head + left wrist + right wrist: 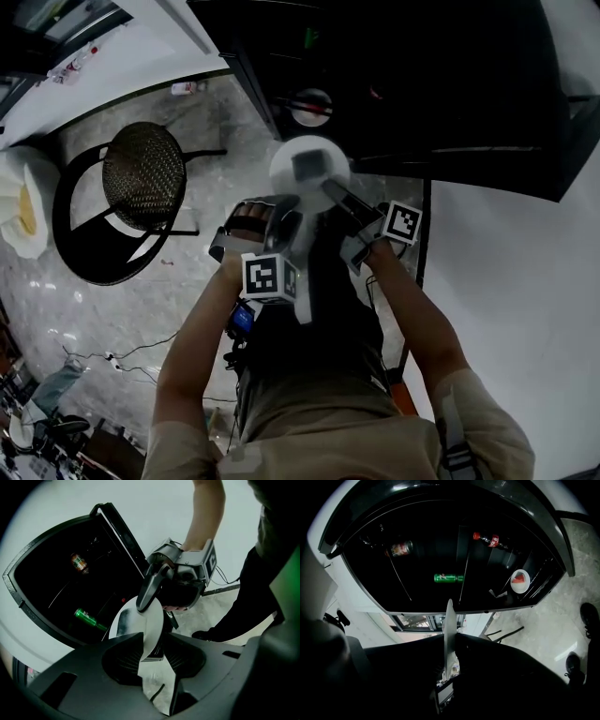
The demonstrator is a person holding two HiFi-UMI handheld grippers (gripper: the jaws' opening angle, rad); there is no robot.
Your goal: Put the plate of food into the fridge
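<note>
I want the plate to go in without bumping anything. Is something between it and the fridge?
Nothing visible does: the fridge stands open ahead of the plate, clamped at its rim by the left gripper and the right gripper. Inside, a green can, a bottle and a dish of red food take shelf space.

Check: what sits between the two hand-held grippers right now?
The white plate. The left hand-held gripper and the right hand-held gripper each clamp its rim, one on either side. The head view shows it, and the left gripper view confirms.
</note>
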